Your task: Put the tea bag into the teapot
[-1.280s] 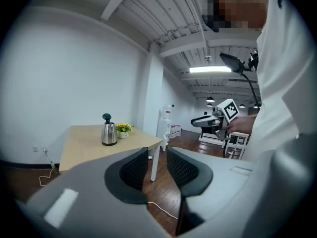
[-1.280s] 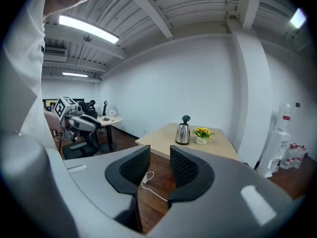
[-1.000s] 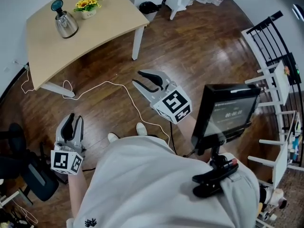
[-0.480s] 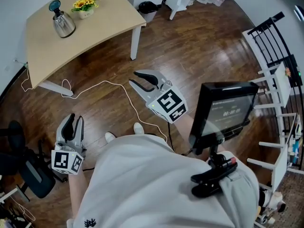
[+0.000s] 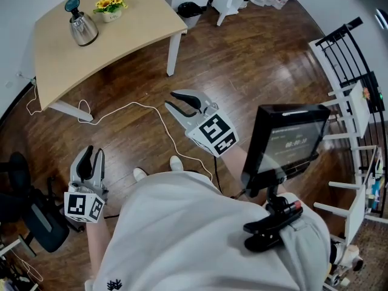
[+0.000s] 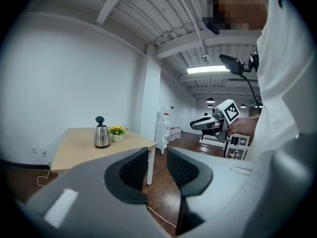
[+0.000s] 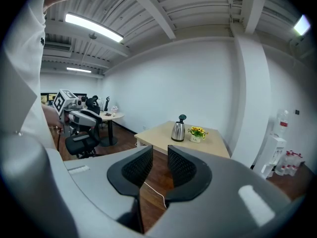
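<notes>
A steel teapot (image 5: 81, 26) with a dark knob stands on the pale wooden table (image 5: 121, 41) at the far left, beside a small pot of yellow flowers (image 5: 110, 8). It also shows in the left gripper view as the teapot (image 6: 101, 137) and in the right gripper view as the teapot (image 7: 178, 130). No tea bag is visible. My right gripper (image 5: 173, 100) hovers over the wooden floor, well short of the table; its jaws are closing, with a narrow gap and nothing between them. My left gripper (image 5: 91, 154) hangs low at the left, with a narrow gap between its jaws and nothing in it.
A white cable (image 5: 145, 111) snakes over the floor between me and the table. A dark office chair (image 5: 30, 217) stands at the left, a black bin (image 5: 190, 9) behind the table, and white racks (image 5: 351, 102) at the right. A monitor (image 5: 285, 144) is mounted at my chest.
The right gripper's jaws have drawn closer together and the gripper has drifted slightly left. The left gripper has stayed where it was.
</notes>
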The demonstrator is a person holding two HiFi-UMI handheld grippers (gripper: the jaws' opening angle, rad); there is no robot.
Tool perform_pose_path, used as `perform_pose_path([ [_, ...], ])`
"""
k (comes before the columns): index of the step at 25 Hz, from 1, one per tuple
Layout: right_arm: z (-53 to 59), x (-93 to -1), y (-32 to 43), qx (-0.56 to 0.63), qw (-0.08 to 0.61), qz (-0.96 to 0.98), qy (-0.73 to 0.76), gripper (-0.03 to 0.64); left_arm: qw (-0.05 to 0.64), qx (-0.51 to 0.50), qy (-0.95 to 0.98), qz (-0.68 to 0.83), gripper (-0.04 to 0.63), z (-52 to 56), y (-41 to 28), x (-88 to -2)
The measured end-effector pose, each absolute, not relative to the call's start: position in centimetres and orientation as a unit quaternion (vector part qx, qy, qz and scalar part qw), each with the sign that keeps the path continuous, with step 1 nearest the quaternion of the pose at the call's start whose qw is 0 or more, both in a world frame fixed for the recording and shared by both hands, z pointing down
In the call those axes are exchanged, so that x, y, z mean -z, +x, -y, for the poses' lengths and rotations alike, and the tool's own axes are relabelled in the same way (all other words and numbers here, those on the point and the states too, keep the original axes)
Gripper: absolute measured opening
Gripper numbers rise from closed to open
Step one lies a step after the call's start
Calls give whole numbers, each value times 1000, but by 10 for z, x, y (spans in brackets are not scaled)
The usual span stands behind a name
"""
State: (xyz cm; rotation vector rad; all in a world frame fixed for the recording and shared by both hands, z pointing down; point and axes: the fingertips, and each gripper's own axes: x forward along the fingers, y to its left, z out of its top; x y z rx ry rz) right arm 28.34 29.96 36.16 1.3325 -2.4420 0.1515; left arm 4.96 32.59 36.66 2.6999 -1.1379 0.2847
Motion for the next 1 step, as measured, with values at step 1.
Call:
perform_pose_path([
  [1,-299,-363,281,-54,178,863,470,87,99,-96,913,385,96,-325,47,-367],
])
